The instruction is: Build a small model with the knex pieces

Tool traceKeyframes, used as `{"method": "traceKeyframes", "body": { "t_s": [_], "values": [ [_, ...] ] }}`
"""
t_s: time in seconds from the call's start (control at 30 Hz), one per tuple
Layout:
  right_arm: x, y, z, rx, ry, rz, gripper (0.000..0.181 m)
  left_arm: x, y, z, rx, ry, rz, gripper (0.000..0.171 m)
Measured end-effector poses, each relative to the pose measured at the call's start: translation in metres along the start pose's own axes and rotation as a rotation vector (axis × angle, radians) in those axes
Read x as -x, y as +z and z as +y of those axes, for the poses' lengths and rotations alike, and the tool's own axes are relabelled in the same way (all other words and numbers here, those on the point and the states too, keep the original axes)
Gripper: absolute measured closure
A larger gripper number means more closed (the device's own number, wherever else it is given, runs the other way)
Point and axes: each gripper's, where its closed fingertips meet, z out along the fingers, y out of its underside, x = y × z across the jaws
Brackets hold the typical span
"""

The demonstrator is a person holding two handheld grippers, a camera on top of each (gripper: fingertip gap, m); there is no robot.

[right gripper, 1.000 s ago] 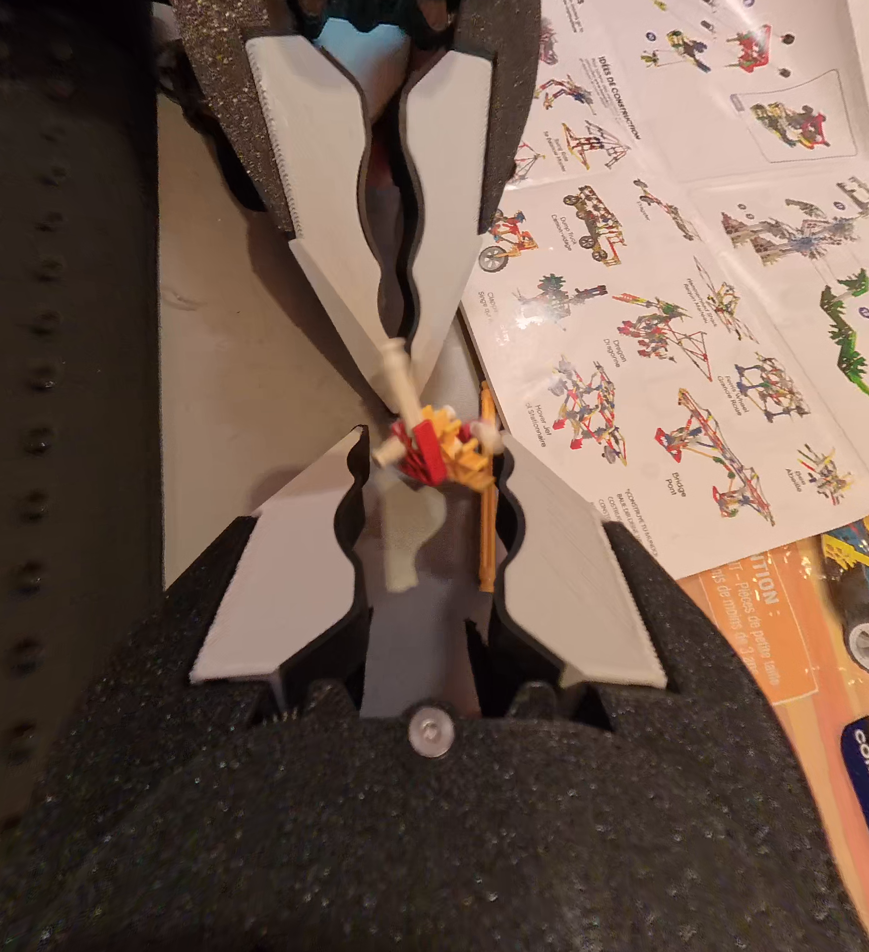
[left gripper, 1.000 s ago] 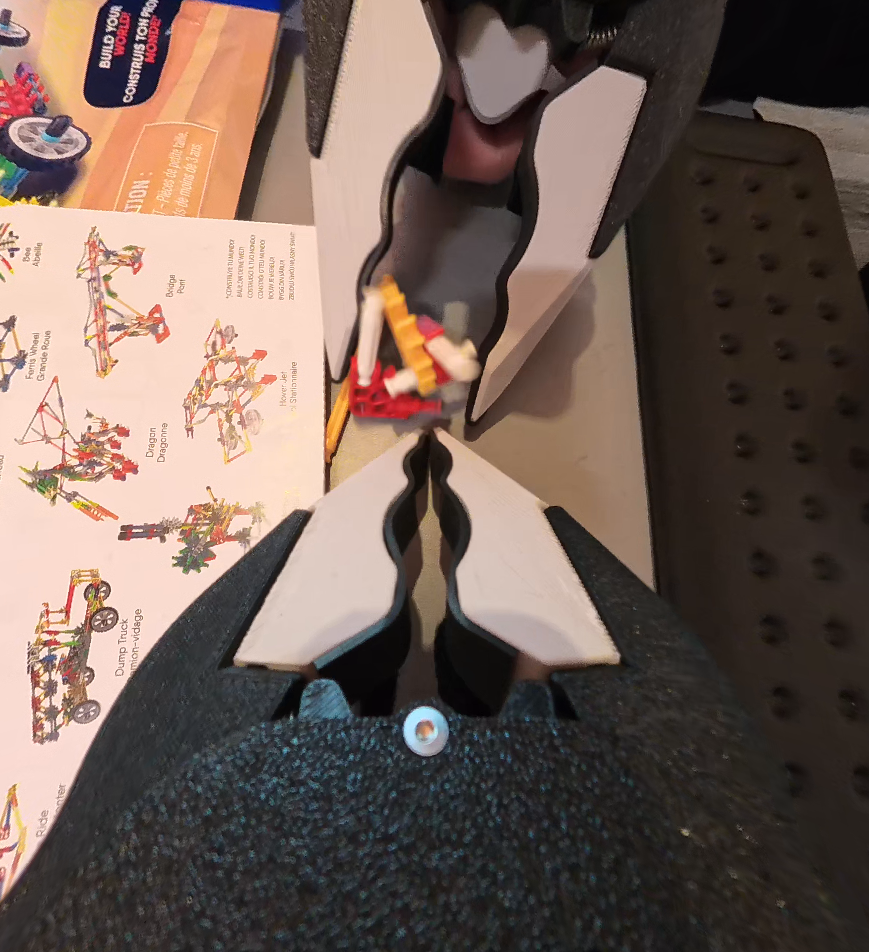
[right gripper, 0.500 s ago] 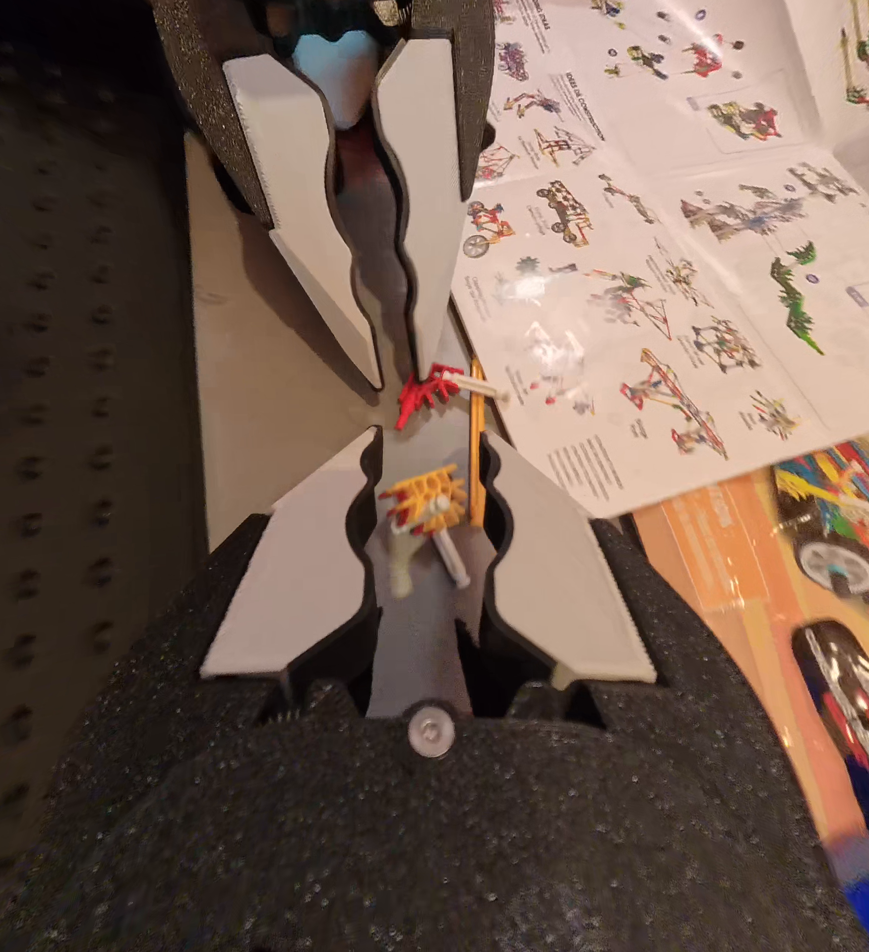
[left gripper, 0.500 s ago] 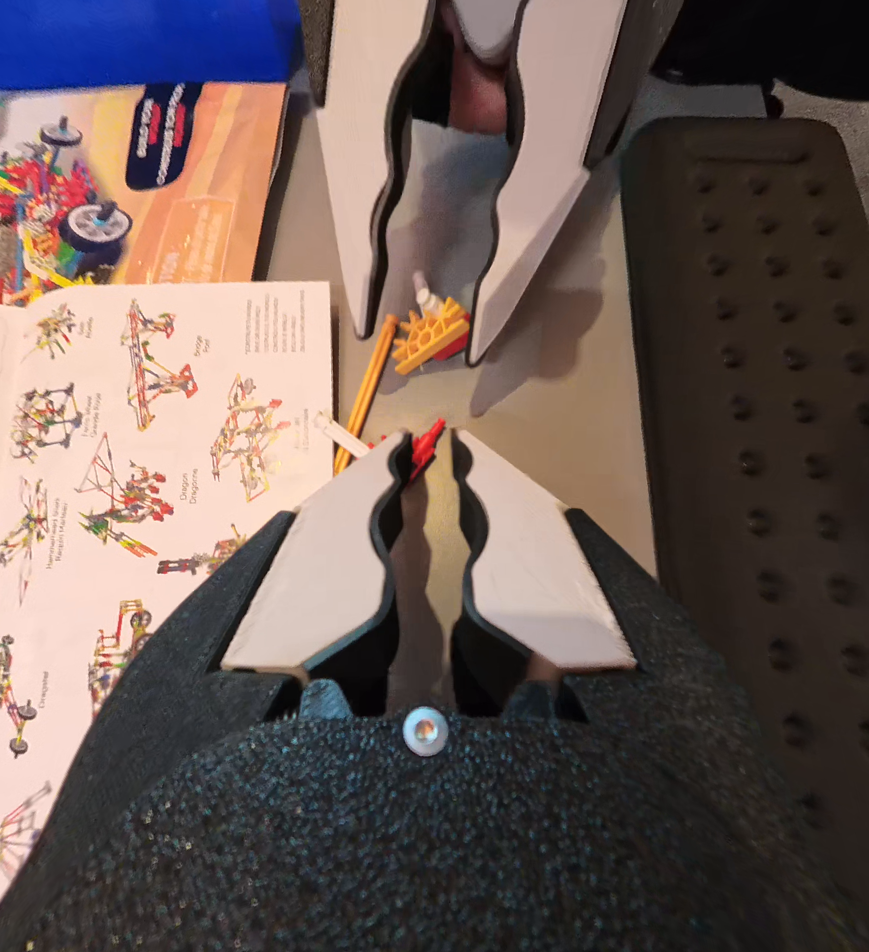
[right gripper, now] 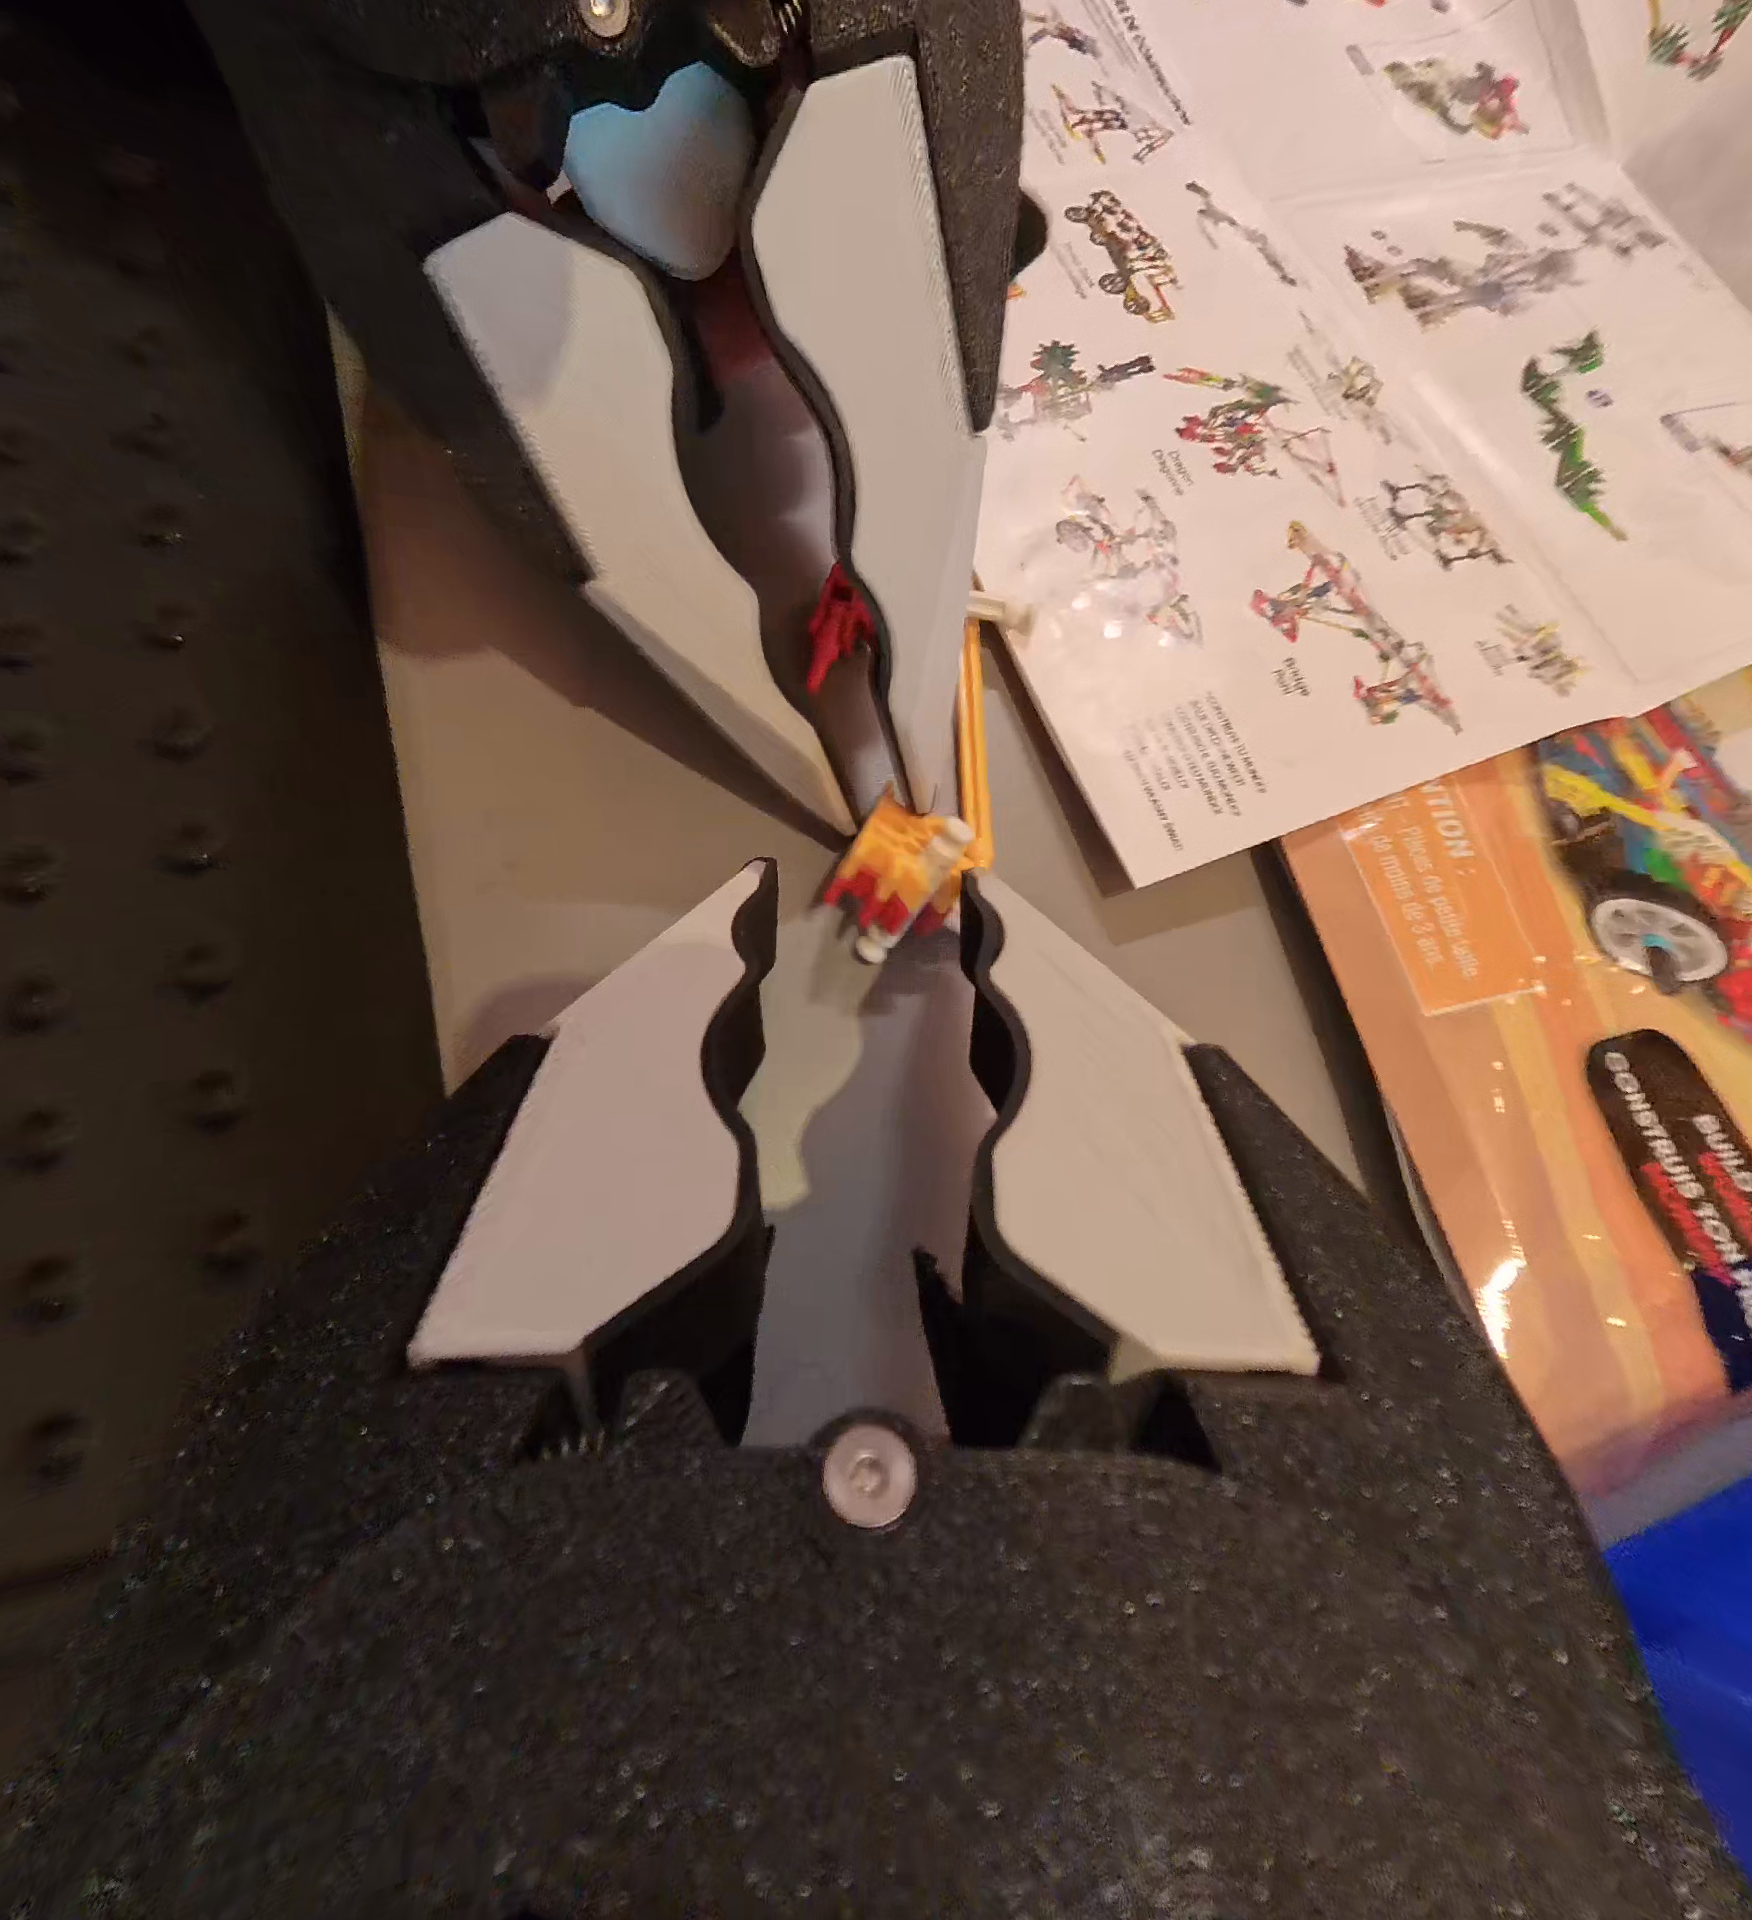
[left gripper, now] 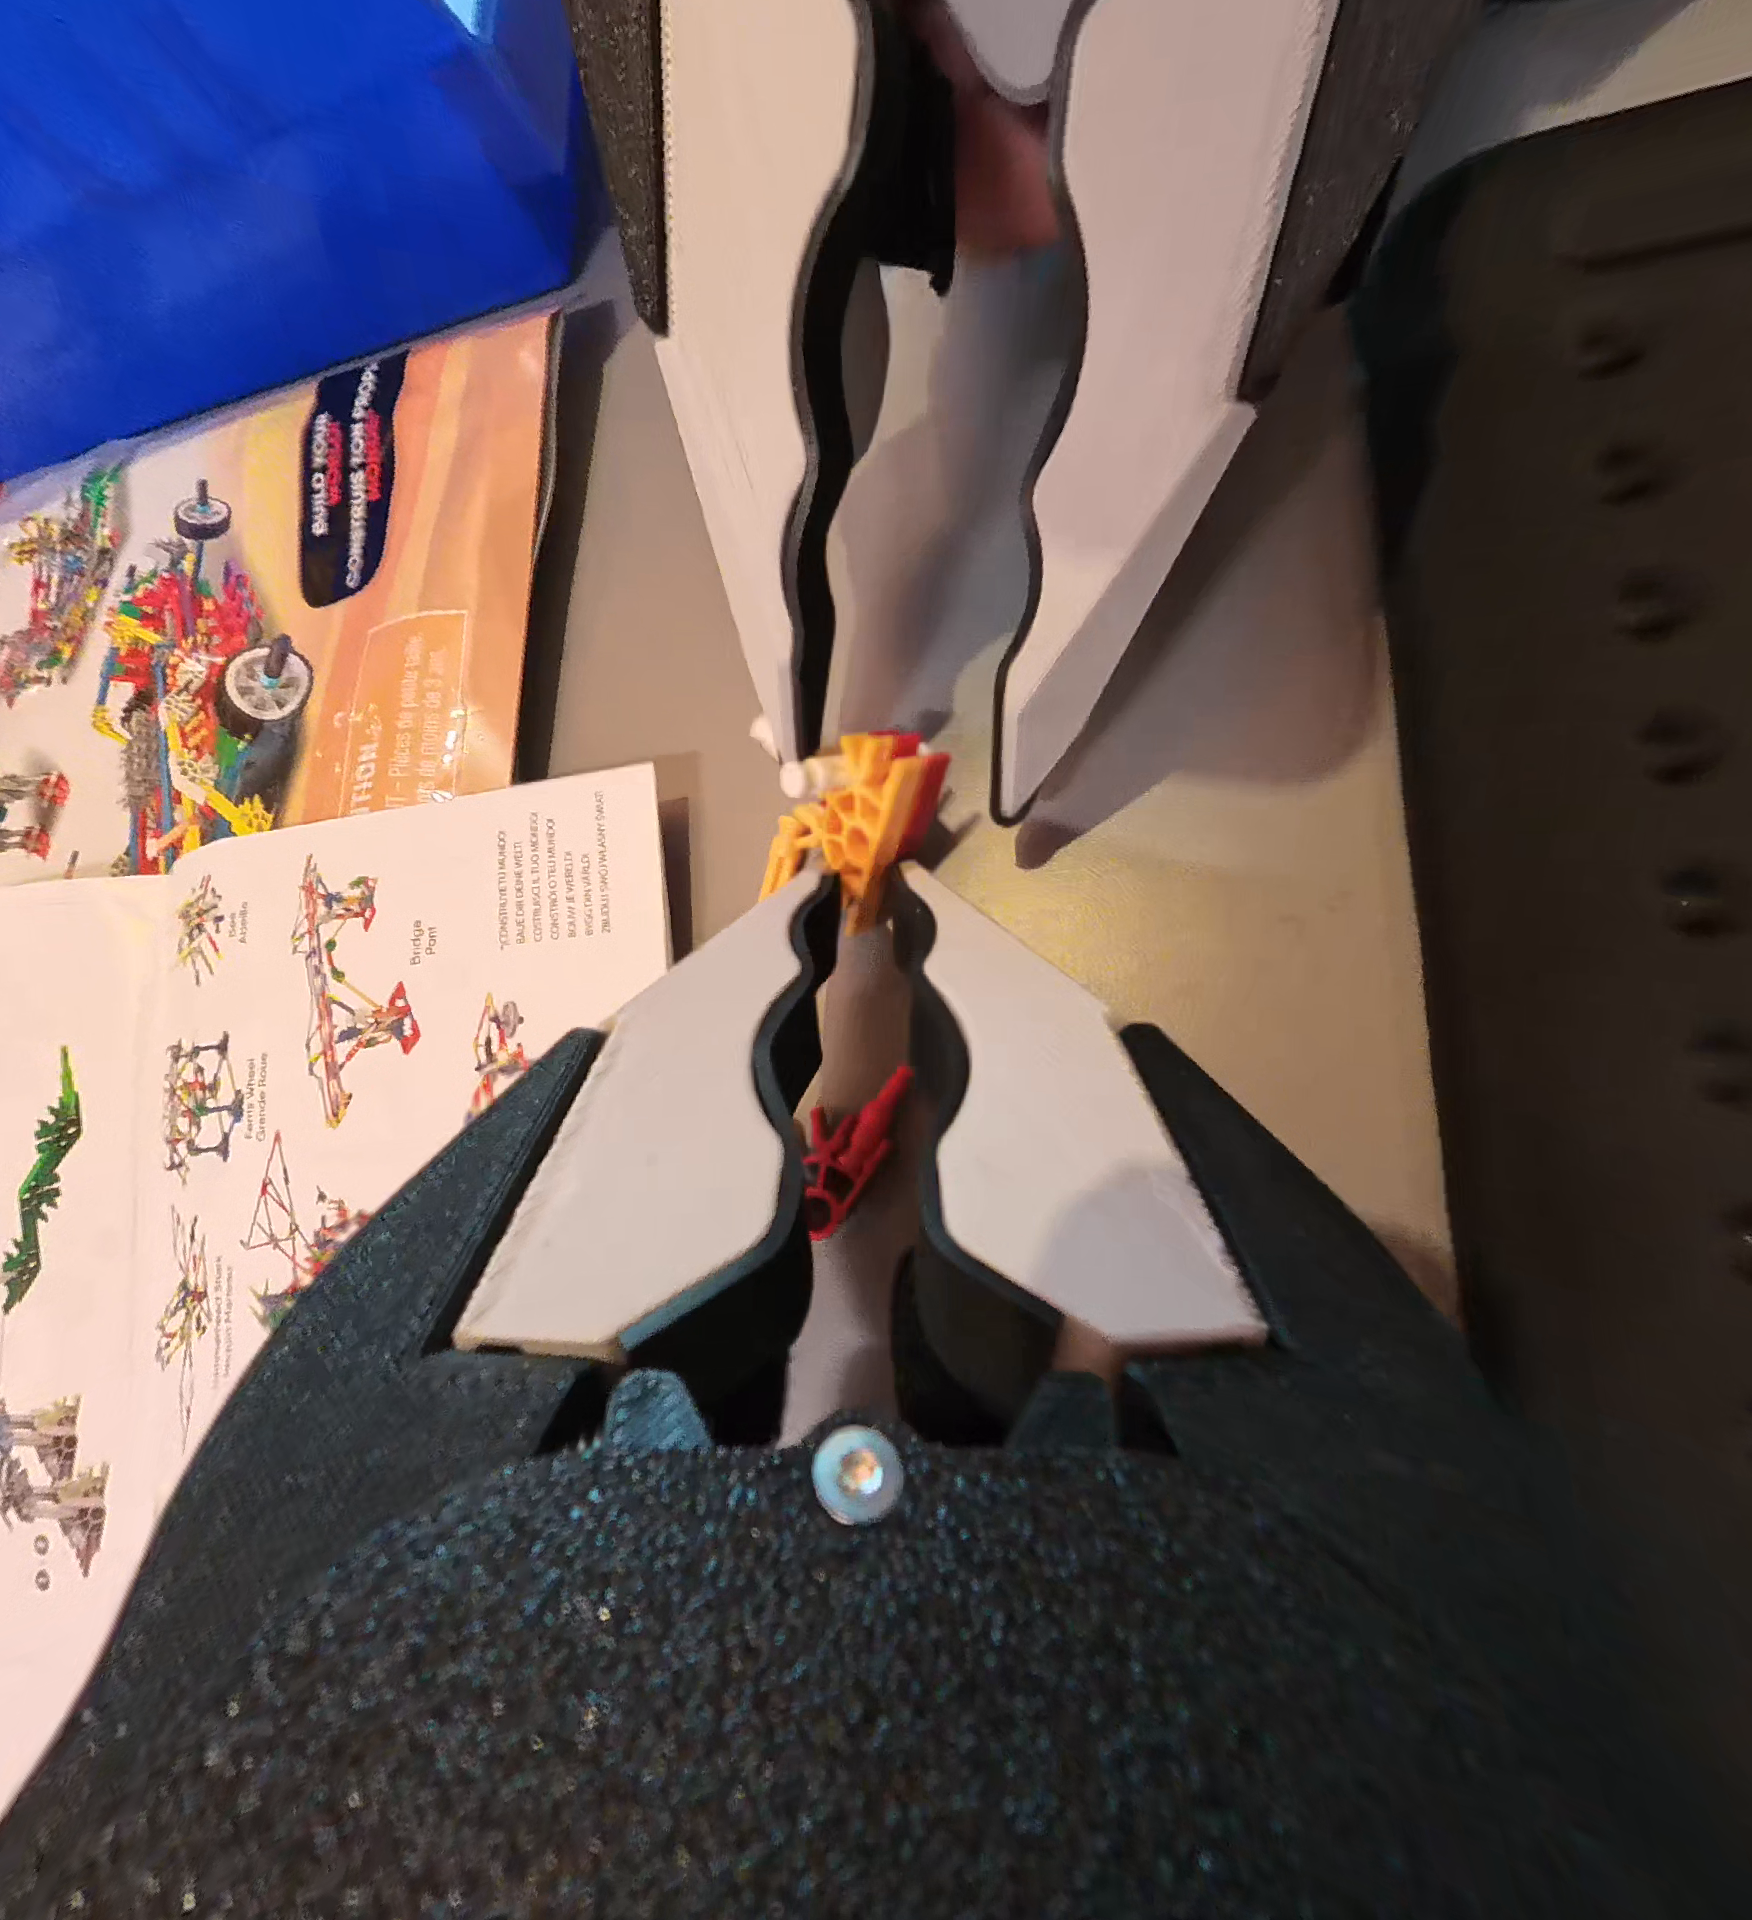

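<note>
Nearest in the left wrist view, our left tongs (left gripper: 856, 883) are nearly pressed together. Their tips appear to nip the small orange-and-red plastic connector cluster (left gripper: 856, 821), though blur leaves contact uncertain. A loose red plastic snowflake-shaped connector (left gripper: 844, 1153) lies on the grey tabletop (left gripper: 1163, 935) between the fingers, farther back and ungripped.

Opposite, our right tongs (right gripper: 867, 883) stand spread, tips flanking the cluster without closing; we judge this a two-sided approach to steady the piece. Beside the cluster lies a thin orange plastic rod (right gripper: 971, 727).

Farther left lie the white folded instruction sheet (left gripper: 228, 1039) and the orange cardboard kit box (left gripper: 332, 623).
</note>
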Motion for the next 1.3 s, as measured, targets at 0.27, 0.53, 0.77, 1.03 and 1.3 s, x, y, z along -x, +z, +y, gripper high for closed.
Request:
{"method": "traceKeyframes", "body": {
  "t_s": [0.27, 0.53, 0.77, 1.03, 1.3],
  "values": [
    [0.002, -0.004, -0.004, -0.030, -0.040, 0.012, 0.145, -0.004, -0.009, -0.009, -0.108, -0.077, 0.112, 0.170],
    [0.017, -0.007, -0.013, -0.076, -0.080, -0.069, 0.155, -0.018, -0.028, -0.015, -0.216, 0.049, 0.237, 0.170],
    [0.030, 0.003, -0.010, -0.060, -0.099, -0.119, 0.155, -0.030, -0.025, 0.000, -0.170, 0.033, 0.344, 0.170],
    [0.026, 0.009, -0.004, -0.027, -0.107, -0.081, 0.157, -0.025, -0.020, 0.004, -0.127, 0.006, 0.302, 0.169],
    [0.019, 0.011, -0.004, -0.021, -0.069, -0.054, 0.158, -0.018, -0.015, 0.004, -0.076, 0.067, 0.102, 0.163]
  ]
}}
